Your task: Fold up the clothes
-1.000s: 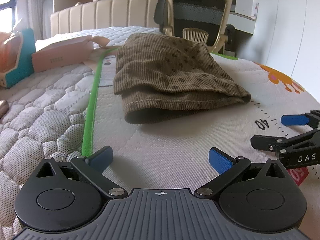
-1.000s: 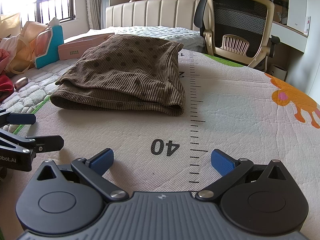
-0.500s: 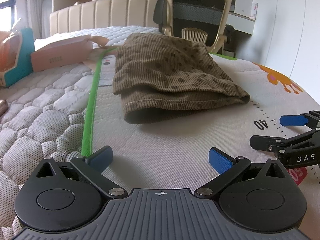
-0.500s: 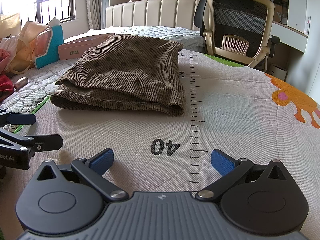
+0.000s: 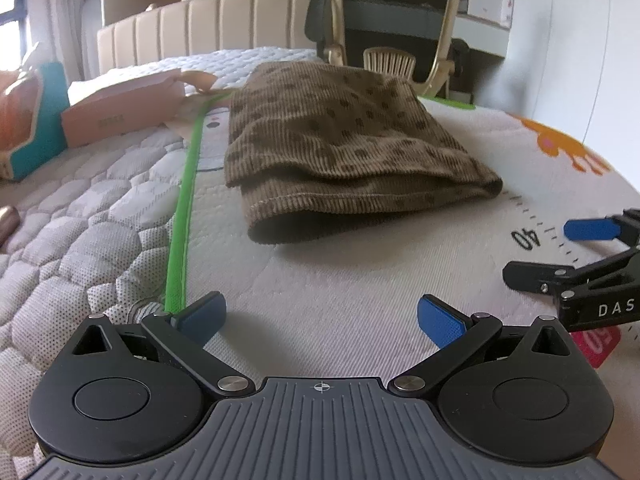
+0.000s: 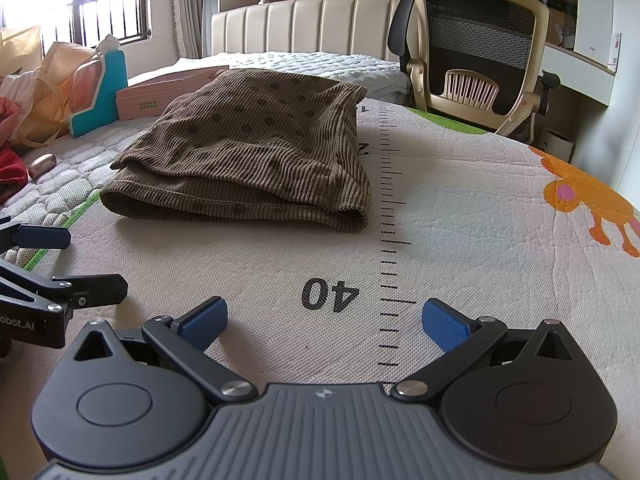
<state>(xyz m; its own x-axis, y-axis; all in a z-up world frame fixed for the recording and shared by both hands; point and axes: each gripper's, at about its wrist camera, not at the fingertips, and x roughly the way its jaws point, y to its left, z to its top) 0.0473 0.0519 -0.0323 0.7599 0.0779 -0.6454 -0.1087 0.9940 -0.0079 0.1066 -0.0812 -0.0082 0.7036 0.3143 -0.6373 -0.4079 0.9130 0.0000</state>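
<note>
Garment [image 5: 340, 152]: brown corduroy with darker dots [image 6: 256, 136]; folded into a compact stack of layers; lies flat on the printed mat [image 6: 460, 208]; stitched hem edge faces the cameras; right edge just beside the ruler marks, beyond the "40" numeral.

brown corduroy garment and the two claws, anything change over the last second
Nothing visibly changed. The folded brown corduroy garment lies in the same spot on the mat, and the left claw and right claw both stay open, empty and short of it.
</note>
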